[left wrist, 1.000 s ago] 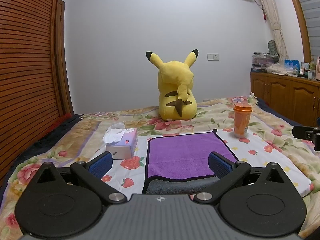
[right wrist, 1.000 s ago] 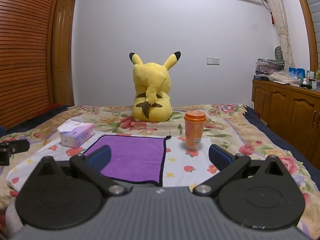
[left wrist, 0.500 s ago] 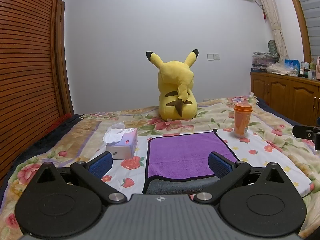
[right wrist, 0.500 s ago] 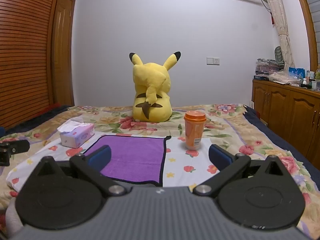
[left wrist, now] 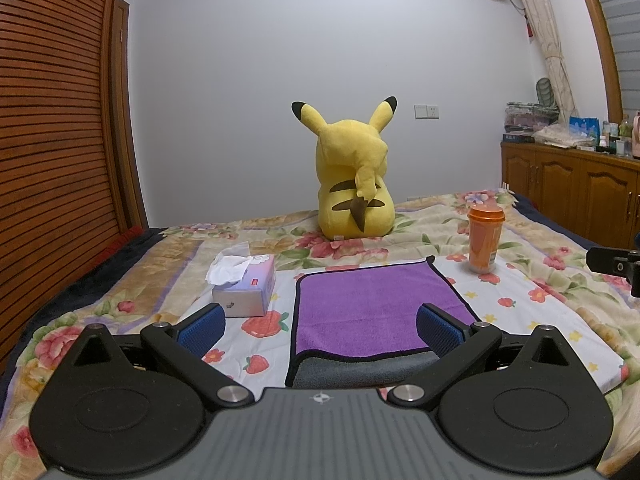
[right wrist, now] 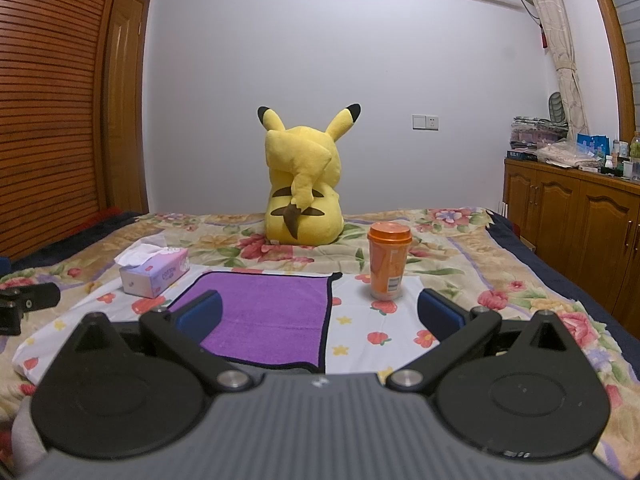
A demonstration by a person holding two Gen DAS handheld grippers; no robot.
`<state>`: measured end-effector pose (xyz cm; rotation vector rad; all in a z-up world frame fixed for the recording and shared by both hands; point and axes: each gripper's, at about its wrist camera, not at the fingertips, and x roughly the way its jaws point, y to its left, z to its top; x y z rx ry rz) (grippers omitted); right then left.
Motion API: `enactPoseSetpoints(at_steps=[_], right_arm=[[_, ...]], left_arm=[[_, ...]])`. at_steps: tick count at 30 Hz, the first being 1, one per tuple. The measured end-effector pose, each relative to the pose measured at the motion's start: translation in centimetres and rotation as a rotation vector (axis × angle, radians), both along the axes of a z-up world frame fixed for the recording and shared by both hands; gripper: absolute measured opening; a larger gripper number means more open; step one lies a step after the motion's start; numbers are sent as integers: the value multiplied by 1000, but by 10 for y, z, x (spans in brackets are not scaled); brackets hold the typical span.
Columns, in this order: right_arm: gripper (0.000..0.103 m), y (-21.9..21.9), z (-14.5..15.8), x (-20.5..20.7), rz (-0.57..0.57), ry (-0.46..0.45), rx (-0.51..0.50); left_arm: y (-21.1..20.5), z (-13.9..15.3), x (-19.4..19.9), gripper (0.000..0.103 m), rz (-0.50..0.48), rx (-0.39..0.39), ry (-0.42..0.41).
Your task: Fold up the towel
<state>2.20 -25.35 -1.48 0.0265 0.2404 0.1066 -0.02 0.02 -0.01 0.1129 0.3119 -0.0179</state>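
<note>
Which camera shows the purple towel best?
The left wrist view: the purple towel lies centred between the fingers, both side edges and the grey underside visible. The right wrist view shows it off to the left, partly hidden by one finger.

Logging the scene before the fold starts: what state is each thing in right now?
Purple towel: flat on the bed, near edge turned back, ungrasped.
Left gripper: open, empty.
Right gripper: open, empty.
Orange cup: upright, lidded.
Tissue box: open, tissue sticking out.
Plush toy: sitting upright.

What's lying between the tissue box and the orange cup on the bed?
The purple towel lies flat between the tissue box and the orange cup, clearest in the right wrist view.
</note>
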Motion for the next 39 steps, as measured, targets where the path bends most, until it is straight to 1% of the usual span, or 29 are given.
enactPoseSetpoints(at_steps=[7,13,19,28,37,39], right_arm=[[103,0,0,0,2,3,0],[103,5,-7,11,17,51,-22],[103,13,-13,28,30,102,-49],[103,14,-19,45,59,146,-67],[103,13,-25,66,88,193,-81],[103,13,-27,71,96,205,-83]], left_arm=[[1,-3,1,103,0,3,16],[0,-8,11,103,-2,6,87],[-3,-18,25,103,-18,22,139],[-5,-28,52,103,-41,63,195],[3,-33,77,103,-55,55,235],[4,-34,83,103,-60,51,257]])
